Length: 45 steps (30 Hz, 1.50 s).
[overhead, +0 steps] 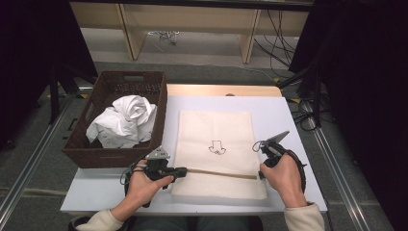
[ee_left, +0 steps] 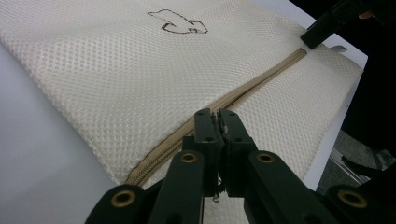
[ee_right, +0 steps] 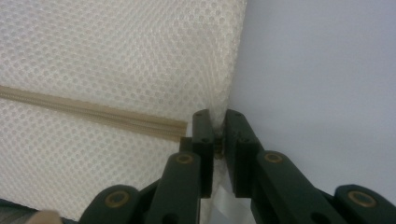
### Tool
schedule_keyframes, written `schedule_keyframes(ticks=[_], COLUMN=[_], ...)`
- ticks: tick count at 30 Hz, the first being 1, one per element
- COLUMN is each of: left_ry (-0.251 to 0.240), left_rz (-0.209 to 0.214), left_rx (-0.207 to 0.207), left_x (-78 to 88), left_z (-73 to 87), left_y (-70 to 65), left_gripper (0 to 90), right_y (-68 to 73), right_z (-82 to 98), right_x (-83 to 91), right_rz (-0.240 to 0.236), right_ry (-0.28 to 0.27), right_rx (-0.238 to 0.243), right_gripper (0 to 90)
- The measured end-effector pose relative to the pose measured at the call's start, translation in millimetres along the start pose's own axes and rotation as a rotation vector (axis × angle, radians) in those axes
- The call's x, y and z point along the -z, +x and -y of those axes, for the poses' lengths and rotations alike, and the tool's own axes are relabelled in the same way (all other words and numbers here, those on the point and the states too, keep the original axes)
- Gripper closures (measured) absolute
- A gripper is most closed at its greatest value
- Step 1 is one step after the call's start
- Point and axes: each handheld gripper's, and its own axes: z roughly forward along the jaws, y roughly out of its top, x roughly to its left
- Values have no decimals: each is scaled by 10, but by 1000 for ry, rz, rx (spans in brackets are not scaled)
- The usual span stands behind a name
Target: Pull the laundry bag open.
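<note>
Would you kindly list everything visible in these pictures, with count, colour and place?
mesh bag: one, cream, flat on the table's middle, small dark drawing on top
zipper: one, tan, across the bag's near part
basket: one, dark brown, table's left
crumpled cloth: one heap, white, inside the basket
table: one, white top
shelving: one unit, light wood, behind
left gripper: one, black, shut at the zipper's left end
right gripper: one, black, shut on the bag's right edge

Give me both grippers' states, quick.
Left gripper: shut on the zipper pull of the mesh bag.
Right gripper: shut on the mesh bag's edge by the zipper's end.
</note>
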Motion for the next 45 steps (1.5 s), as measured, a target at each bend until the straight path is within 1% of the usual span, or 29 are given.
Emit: schedule_keyframes(ticks=[2, 5, 6, 7, 8, 9, 10, 11, 12, 15, 18, 20, 21, 22, 23, 24, 29, 30, 32, 34, 36, 37, 38, 39, 41, 42, 43, 44, 45], left_ry=[5, -4, 6, -1, -1, -3, 1, 7, 6, 0, 3, -3, -4, -4, 5, -4, -4, 2, -2, 2, 1, 1, -4, -2, 0, -3, -5, -5, 0], left_rz=[-3, -2, -4, -5, -5, -11, -4, -10, -9, -11, -11, -15, -17, -17, -16, -21, -28, -37, -31, -38, -41, -35, -34, -34, -33, -36, -41, -41, -40], left_rx=[-6, 6, 1, 15, 15, 9, 12, 9, 10, 19, 14, 24, 25, 25, 28, 31, 35, 32, 39, 38, 42, 43, 50, 47, 48, 51, 48, 48, 52], left_x=[15, 25, 38, 39, 39, 42, 46, 54, 60, 66, 74, 77, 87, 87, 101, 101, 134, 155, 156, 161, 159, 161, 159, 161, 166, 167, 171, 171, 178], left_z=[7, 20, 22, 34, 34, 39, 40, 40, 44, 47, 60, 71, 77, 77, 79, 85, 112, 122, 128, 142, 150, 153, 156, 158, 164, 168, 174, 174, 177], left_y=[18, 29, 40, 39, 39, 42, 49, 56, 66, 67, 80, 84, 96, 96, 111, 113, 148, 163, 168, 176, 180, 186, 185, 189, 201, 203, 213, 213, 221], left_gripper=[867, 866, 866, 866, 867, 866, 866, 867, 866, 867, 867, 866, 867, 866, 867, 867, 867, 867, 867, 866, 866, 866, 867, 867, 866, 867, 867, 866, 866], right_y=[0, -1, -1, 0, 0, -28, -28, -5, 4, -1, -4, -5, 2, 2, -51, -51, -48, -45, -44, -41, -46, -42, -38, -1, -7, 14, 4, -55, -55], right_z=[0, -3, -3, -4, -4, -9, -9, -9, -6, -8, -6, -7, 2, 2, -9, -9, -10, -10, -10, -9, -10, -9, -9, -7, -8, -8, -7, -12, -12], right_x=[-6, -9, -9, -10, -10, -38, -38, -25, -20, -24, -26, -29, -48, -48, -56, -56, -62, -65, -65, -70, -73, -74, -69, -54, -58, -55, -60, -90, -90], right_rz=[3, 2, 2, 0, 0, 6, 6, 4, 1, 2, 0, 1, -1, -1, 0, 0, 1, 4, 5, 7, 5, 6, 3, 0, -1, 2, 5, 2, 2], right_ry=[-1, 2, 2, 3, 3, -36, -36, -5, 6, 7, 6, 7, -13, -13, -27, -27, -26, -25, -24, -27, -23, -26, -12, 21, 21, 28, 22, -13, -13], right_rx=[7, 6, 6, 5, 5, 56, 56, 19, 5, 6, 9, 8, -3, -3, 70, 70, 70, 69, 68, 68, 77, 71, 60, 3, 7, -24, -12, 63, 63], right_gripper=[842, 842, 842, 842, 842, 842, 842, 842, 842, 842, 842, 842, 841, 841, 841, 841, 842, 842, 842, 842, 842, 842, 841, 841, 842, 842, 842, 841, 841])
